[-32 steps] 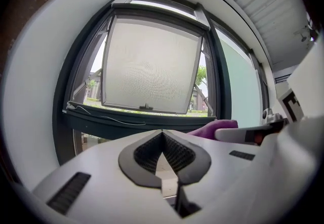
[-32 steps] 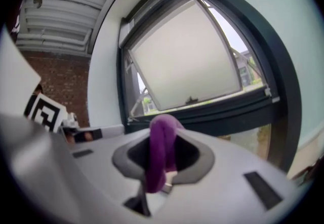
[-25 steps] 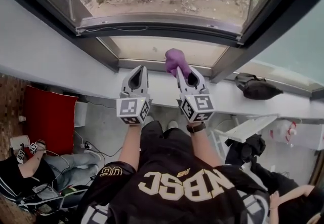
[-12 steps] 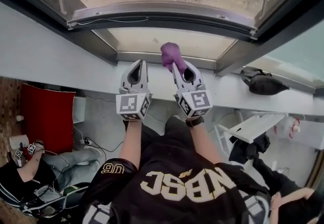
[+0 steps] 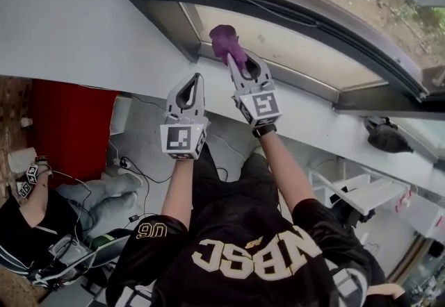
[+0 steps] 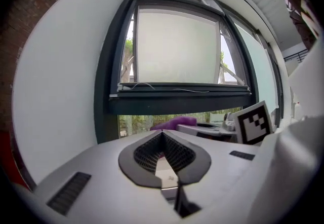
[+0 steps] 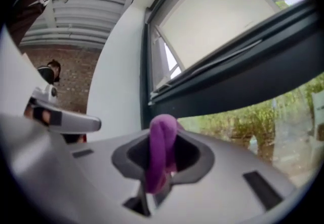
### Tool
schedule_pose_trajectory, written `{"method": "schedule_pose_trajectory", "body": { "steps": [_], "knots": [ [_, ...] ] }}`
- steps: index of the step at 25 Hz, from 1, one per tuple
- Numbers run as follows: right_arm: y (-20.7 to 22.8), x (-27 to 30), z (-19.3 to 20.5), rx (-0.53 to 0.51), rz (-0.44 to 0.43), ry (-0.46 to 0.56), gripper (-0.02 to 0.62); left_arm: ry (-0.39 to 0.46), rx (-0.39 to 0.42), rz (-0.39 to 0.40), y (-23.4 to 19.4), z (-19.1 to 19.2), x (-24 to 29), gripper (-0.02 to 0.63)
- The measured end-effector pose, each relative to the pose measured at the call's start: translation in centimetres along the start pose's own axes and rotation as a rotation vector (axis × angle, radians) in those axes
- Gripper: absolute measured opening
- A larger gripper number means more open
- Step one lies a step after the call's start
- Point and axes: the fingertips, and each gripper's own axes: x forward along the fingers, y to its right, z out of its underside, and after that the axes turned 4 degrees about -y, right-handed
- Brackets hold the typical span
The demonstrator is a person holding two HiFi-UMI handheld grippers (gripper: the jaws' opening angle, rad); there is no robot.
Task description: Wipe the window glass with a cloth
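Compared with a second ago, the right gripper (image 5: 238,64) holds the cloth (image 5: 224,40) further left, near the left corner of the lower glass (image 5: 299,48), jaws clamped on it. The left gripper (image 5: 189,87) is closed on nothing. This is probably the wiping step; next, the cloth must press on the glass.

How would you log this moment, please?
right tool shut on purple cloth, near lower pane; left tool shut, empty

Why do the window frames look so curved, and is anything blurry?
Left gripper view: the wide-angle lens bows the window frame and blacks out the corners. Right gripper view: the purple cloth in the right tool looks blurred. Head view: even daylight, fairly sharp.
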Motion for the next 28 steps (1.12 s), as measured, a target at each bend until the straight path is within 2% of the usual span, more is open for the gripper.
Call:
{"method": "schedule_pose_trajectory", "body": {
  "steps": [2,5,8,10,13,17,21,25,28],
  "knots": [
    [-1.5,5.1,1.2,-0.026,-0.014,0.009,0.086,0.007,-0.023,0.019,-2.5,0.2,0.2,0.018],
    [-2.6,12.4,2.9,-0.048,0.021,0.055,0.086,-0.003,-0.058,0.071,-5.3,1.0,0.1,0.018],
    [-3.1,18.2,4.3,-0.009,0.046,0.097,0.086,-0.043,-0.121,0.085,-8.0,2.8,-0.6,0.017],
    [-2.9,20.9,4.8,0.044,0.045,0.142,0.086,-0.061,-0.109,0.077,-9.4,4.1,-0.3,0.017],
    [-0.1,22.1,5.6,0.045,0.073,0.19,0.086,-0.054,-0.068,0.064,-9.2,6.1,1.2,0.017],
    [4.0,17.7,6.1,0.073,0.133,0.233,0.086,-0.029,-0.021,0.039,-6.7,8.0,3.3,0.018],
    [12.0,8.7,5.1,0.171,0.177,0.303,0.086,0.016,-0.021,0.055,0.0,8.7,6.7,0.017],
    [23.1,-2.9,3.7,0.162,0.316,0.351,0.084,0.01,-0.075,0.168,10.1,9.7,11.0,0.017],
    [28.7,-10.4,3.7,0.139,0.422,0.372,0.084,0.002,-0.085,0.27,17.2,11.0,13.3,0.017]
  ]
}}
